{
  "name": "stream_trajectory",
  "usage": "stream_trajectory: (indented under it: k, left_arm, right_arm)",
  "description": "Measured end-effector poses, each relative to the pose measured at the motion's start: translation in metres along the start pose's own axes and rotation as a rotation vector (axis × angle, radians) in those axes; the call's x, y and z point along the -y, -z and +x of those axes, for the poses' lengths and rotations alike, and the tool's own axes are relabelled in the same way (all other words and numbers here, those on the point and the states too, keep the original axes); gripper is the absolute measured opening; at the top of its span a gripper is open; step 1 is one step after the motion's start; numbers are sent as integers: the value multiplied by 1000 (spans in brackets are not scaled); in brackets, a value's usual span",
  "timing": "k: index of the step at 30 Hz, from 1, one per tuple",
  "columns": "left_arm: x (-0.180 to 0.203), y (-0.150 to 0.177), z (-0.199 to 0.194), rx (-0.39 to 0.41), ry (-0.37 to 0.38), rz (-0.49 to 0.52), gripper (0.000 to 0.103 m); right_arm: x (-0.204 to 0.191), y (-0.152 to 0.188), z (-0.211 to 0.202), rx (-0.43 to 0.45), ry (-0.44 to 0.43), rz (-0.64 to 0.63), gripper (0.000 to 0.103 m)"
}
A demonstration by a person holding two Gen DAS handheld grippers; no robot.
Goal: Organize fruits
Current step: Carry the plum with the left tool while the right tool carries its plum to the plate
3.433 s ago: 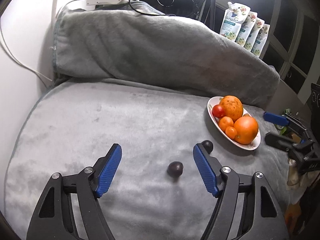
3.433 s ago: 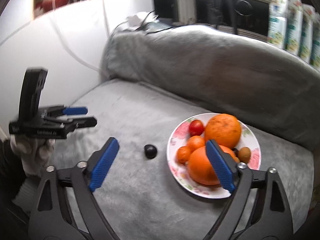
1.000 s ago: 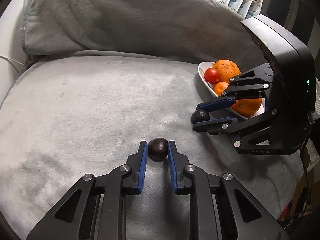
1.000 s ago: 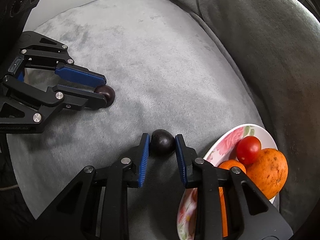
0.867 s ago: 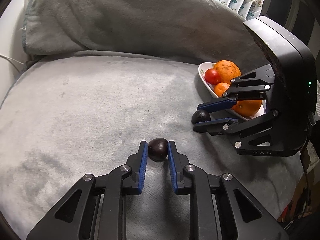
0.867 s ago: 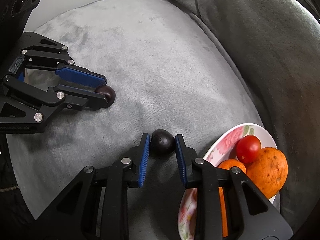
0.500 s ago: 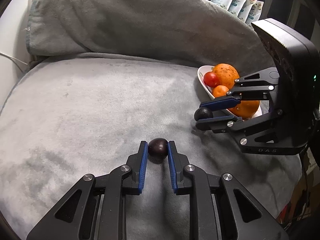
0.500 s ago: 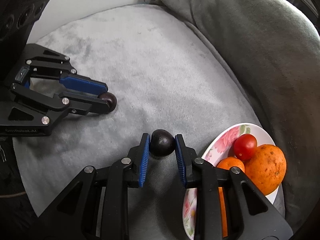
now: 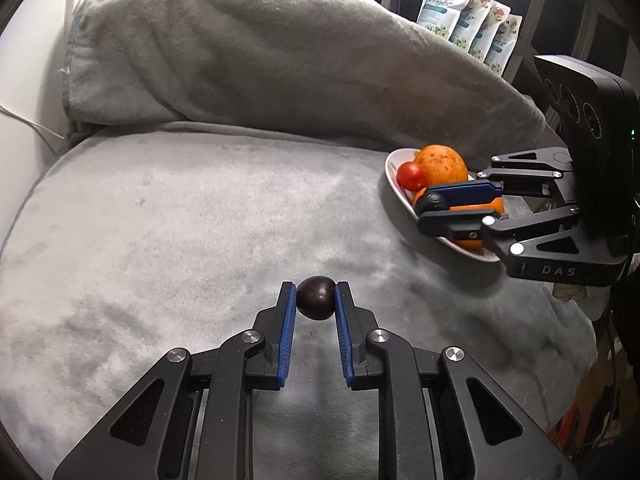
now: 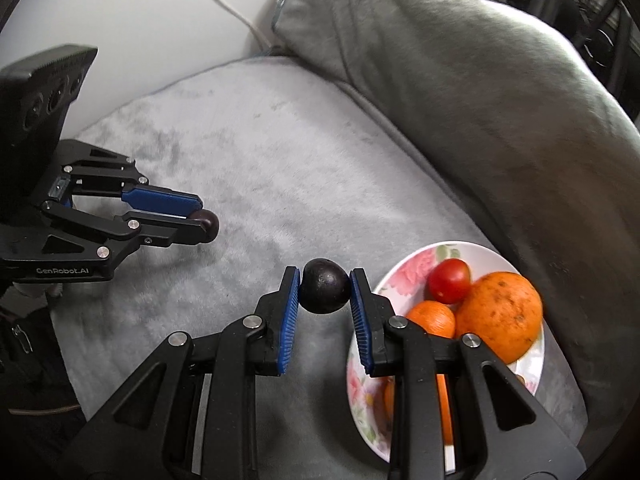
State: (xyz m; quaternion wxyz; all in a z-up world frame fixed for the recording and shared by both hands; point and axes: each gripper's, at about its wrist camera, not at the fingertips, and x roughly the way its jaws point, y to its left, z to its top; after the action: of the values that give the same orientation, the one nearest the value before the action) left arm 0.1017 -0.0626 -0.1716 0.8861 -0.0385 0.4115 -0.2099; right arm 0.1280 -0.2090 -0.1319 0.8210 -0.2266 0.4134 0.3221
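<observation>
A dark plum is being clenched between the blue pads of the right tool beside the floral plate (crowded with oranges and a tomato), another dark plum is being gripped by the left tool over the grey blanket, and either is being risked rolling off if released onto that heap.

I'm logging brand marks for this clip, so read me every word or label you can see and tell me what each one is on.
"DAS": on the right gripper body, left wrist view; it may be cut off.
"GenRobot.AI": on the left gripper body, right wrist view.
Pouches by the window: printed labels, too small to read.
Plate: flower pattern only, no text.
</observation>
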Motion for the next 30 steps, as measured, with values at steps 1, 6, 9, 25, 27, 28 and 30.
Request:
stream_trajectory:
  k: [1, 6, 9, 25, 27, 28, 30]
  left_arm:
    - [1, -1, -1, 4, 3, -1, 18]
    - [8, -8, -9, 31, 20, 5, 18]
    - [14, -14, -15, 51, 34, 14, 18]
    - [59, -48, -11, 97, 121, 85, 18]
    - [65, -51, -9, 97, 131, 94, 18]
    - [68, -52, -7, 95, 135, 99, 18]
    - [74, -54, -3, 91, 142, 108, 18]
  right_arm:
    - [3, 2, -5, 10, 3, 10, 27]
    - [19, 6, -18, 53, 14, 65, 27]
    - [30, 9, -25, 77, 22, 114, 27]
    - [88, 38, -54, 187, 60, 325, 27]
    - [95, 41, -55, 195, 67, 346, 27]
    - [99, 43, -55, 200, 68, 359, 27]
    - [105, 45, -55, 207, 69, 382, 27]
